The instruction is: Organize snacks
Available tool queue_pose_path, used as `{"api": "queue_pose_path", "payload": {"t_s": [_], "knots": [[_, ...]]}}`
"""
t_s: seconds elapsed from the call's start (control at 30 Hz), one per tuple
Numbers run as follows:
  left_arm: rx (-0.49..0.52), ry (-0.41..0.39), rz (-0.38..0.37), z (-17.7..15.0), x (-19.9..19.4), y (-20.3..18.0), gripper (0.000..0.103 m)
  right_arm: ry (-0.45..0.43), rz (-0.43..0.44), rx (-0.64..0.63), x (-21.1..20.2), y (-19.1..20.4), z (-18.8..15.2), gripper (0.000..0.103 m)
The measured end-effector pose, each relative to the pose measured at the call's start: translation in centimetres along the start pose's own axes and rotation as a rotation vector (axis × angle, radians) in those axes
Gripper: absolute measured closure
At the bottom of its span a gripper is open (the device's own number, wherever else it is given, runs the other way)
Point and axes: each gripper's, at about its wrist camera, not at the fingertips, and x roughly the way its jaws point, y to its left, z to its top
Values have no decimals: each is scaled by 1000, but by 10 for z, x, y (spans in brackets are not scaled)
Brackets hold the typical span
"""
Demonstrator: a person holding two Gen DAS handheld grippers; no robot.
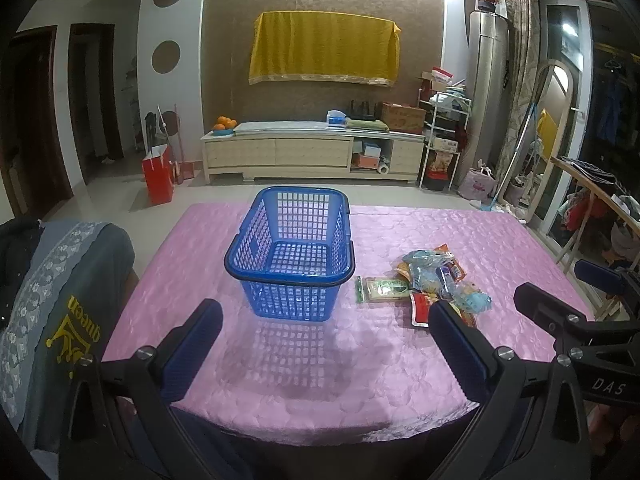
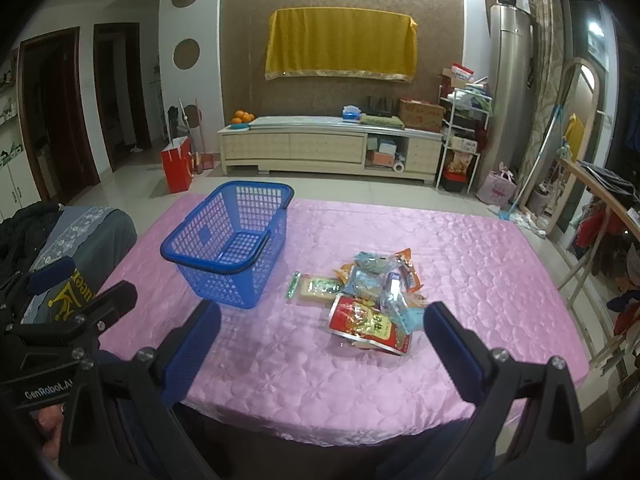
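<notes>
Lettering "GenRobot.AI" marks your left gripper [image 2: 86, 292], "DAS" your right gripper [image 2: 322, 330]; both are spread, empty. Snacks [image 2: 370, 292] lie heaped right of the blue basket [image 2: 230, 244] on the pink bench [image 2: 480, 280].

A home living room: low media cabinet [image 1: 312, 152], oranges [image 1: 224, 122], doorways [image 2: 50, 112]
</notes>
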Motion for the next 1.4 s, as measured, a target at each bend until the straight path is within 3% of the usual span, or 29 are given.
{"api": "queue_pose_path", "payload": {"t_s": [0.2,0.47,0.83,1.07,1.2,1.4], "knots": [[1,13,-30,8,12,-7,1,-10,-17,3,3,-12,11,0],[70,60,-41,17,56,-36,1,40,-83,15,39,-45,17,0],[143,219,-84,19,144,-85,1,183,-40,-5,109,-98,7,0],[132,319,-119,9,199,-101,1,290,-44,3,166,-125,-5,0],[73,381,-144,2,233,-111,1,359,-41,25,203,-140,-16,0],[110,445,-131,-14,268,-132,1,441,-4,63,246,-161,-31,0]]}}
